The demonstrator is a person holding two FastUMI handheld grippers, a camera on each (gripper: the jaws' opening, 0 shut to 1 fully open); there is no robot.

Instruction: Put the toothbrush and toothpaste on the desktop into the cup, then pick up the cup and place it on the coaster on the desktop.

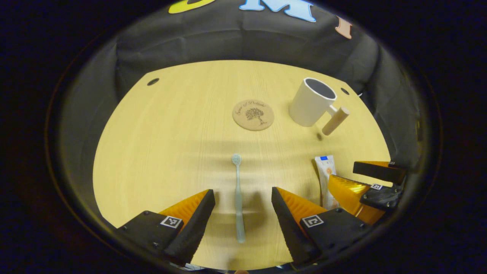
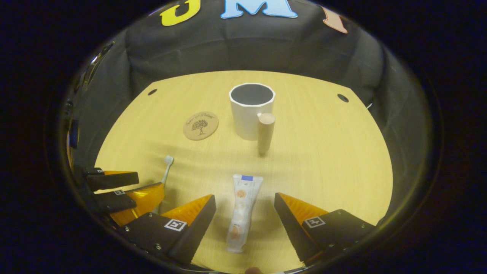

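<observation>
The pale grey-green plastic toothbrush [image 1: 238, 198] lay flat on the light wooden counter [image 1: 171, 152], framed between the spread jaws of the left gripper [image 1: 243, 205], which touched nothing. Its long axis ran straight away from that gripper, bristle head at the far end pointing toward the round cork coaster with a tree print [image 1: 253, 115], handle end nearest the camera.

In the right gripper view, the white toothpaste tube with a blue band [image 2: 242, 213] lay likewise between the released jaws of the right gripper [image 2: 245, 209]. Its length ran away from the gripper with a slight lean; which end carried the cap I could not tell. The far end pointed roughly toward the white cup with a wooden peg handle [image 2: 251, 110], which stood upright and apparently empty, beside the coaster [image 2: 200, 125] but apart from it.

The step in hand appeared to be the first one: both grippers lined up over their items, neither yet grasped. The next move probably called for lowering each gripper until the fingers straddled the item across its narrow width, then closing. The toothbrush is thin and low, so the fingers would need to reach nearly to the counter. Afterwards each item would have to be tipped upright to drop into the cup's mouth.
</observation>
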